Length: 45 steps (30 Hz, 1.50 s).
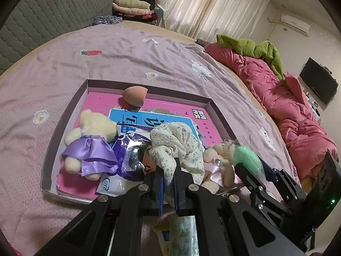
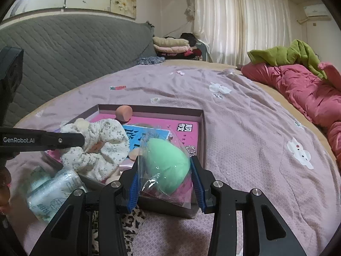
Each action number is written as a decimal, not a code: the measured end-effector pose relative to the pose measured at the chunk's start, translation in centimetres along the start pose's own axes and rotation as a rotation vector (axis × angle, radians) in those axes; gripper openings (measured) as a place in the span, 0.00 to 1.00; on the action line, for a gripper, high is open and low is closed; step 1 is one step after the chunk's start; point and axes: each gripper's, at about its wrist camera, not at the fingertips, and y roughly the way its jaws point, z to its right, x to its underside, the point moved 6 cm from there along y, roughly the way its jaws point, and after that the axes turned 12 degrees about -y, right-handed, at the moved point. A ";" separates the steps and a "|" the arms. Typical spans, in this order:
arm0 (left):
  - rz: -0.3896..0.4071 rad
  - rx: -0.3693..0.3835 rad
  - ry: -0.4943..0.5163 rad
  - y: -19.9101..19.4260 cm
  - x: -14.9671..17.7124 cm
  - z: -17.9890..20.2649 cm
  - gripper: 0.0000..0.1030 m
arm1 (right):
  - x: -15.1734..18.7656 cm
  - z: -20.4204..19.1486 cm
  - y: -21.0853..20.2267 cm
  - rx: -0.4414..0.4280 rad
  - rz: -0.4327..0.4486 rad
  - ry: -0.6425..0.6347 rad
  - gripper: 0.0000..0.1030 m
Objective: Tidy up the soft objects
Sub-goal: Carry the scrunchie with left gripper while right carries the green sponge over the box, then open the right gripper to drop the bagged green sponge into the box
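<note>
Far left in the tray, the purple-dressed bear and orange sponge are already in. The left gripper is clamped on the floral cloth, over the tray's near edge. Right of it, the right gripper squeezes the bagged green sponge (not released). Tissue packs wait on the bed.
</note>
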 end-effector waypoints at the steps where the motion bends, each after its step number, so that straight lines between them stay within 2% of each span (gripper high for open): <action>1: -0.002 -0.001 0.000 0.0 0.0 0.0 0.07 | 0.0 0.1 0.0 0.006 -0.002 -0.001 0.43; 7: -0.004 -0.012 -0.005 -0.1 0.0 -0.4 0.07 | 0.5 0.6 0.6 0.029 -0.037 0.010 0.43; 20: -0.007 -0.025 -0.024 0.1 -0.4 -1.0 0.07 | 0.6 0.8 0.6 -0.003 -0.024 0.029 0.44; 23: -0.010 -0.026 -0.025 0.1 -0.4 -1.1 0.07 | 0.6 0.7 0.6 -0.006 -0.024 0.023 0.51; 28: -0.012 -0.027 -0.026 0.1 -0.3 -1.1 0.07 | 0.4 0.5 0.4 -0.009 -0.018 0.021 0.58; 36: -0.011 -0.029 -0.034 -0.1 -0.3 -1.3 0.07 | -0.3 1.9 -2.2 -0.026 0.075 0.088 0.61; 45: -0.026 -0.034 -0.037 -0.1 0.0 -1.6 0.07 | 0.6 3.7 -4.0 -0.011 0.058 0.119 0.62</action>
